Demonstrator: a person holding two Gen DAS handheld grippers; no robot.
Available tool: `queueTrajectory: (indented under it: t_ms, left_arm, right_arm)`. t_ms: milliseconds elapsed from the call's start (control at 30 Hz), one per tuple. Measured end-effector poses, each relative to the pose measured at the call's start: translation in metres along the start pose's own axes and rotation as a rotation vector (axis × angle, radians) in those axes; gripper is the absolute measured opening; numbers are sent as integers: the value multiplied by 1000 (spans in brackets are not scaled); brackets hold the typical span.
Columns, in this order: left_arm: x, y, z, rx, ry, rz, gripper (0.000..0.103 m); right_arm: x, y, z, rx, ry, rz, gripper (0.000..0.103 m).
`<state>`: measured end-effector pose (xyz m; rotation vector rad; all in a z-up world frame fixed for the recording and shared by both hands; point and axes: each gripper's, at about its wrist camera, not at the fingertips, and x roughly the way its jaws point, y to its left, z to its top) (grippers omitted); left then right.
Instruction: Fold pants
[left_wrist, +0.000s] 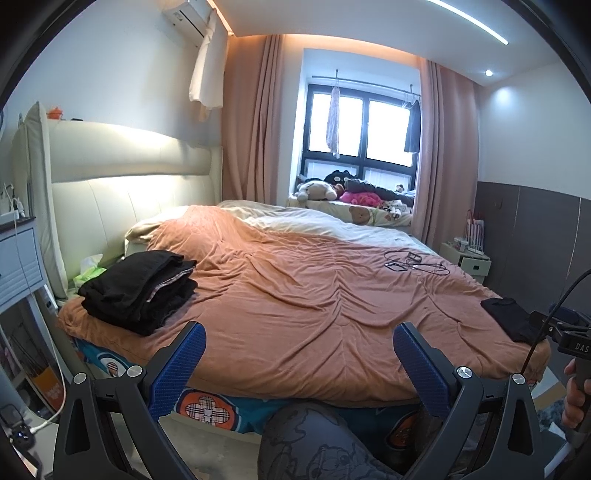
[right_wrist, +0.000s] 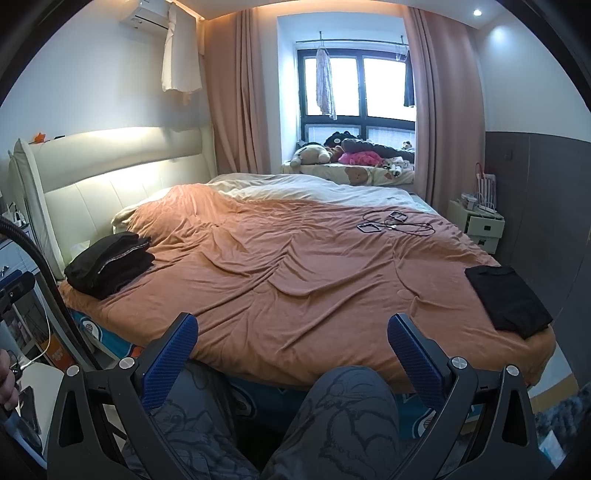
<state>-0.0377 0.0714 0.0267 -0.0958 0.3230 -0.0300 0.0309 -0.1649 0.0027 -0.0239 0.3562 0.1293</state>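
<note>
Left gripper (left_wrist: 297, 350): lower centre of the left wrist view, blue-padded fingers (left_wrist: 419, 363) spread wide, nothing between them; held short of the near edge of the bed, above a knee in grey cartoon-print trousers (left_wrist: 314, 443).

Right gripper (right_wrist: 291, 343): lower centre of the right wrist view, blue fingers (right_wrist: 168, 354) likewise wide apart and empty, above both knees.

Bed: orange blanket (left_wrist: 314, 295) covering most of the surface, wrinkled; white duvet (left_wrist: 314, 223) along the far side toward the window; cream padded headboard (left_wrist: 129, 173) at left of frame.

Folded black pants, stack (left_wrist: 138, 290): left of frame, on the orange blanket near the headboard corner, several layers, a pale patterned lining showing at the fold edge. Same stack at middle left of the right wrist view (right_wrist: 109, 266).

Folded black garment, flat (right_wrist: 508, 301): right of frame, on the blanket near the bed's near right corner; partly behind the other gripper's body in the left wrist view (left_wrist: 508, 317). Well apart from the stack.

Cables and small dark frames (left_wrist: 412, 262): upper right part of the blanket, tangled.

Window seat (right_wrist: 351, 173): upper centre, bearing plush toys and a pink item. Pink curtains (right_wrist: 236, 92) either side.

White bedside cabinet (right_wrist: 480, 221): right of frame.
</note>
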Motion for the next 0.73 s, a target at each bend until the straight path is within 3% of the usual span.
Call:
queueTrajectory:
  t_ms: [733]
  left_arm:
    - [-19,-4,1,2,-27,-34,102]
  right_arm:
    - [-9,-2,-4,-8,-17,10,103]
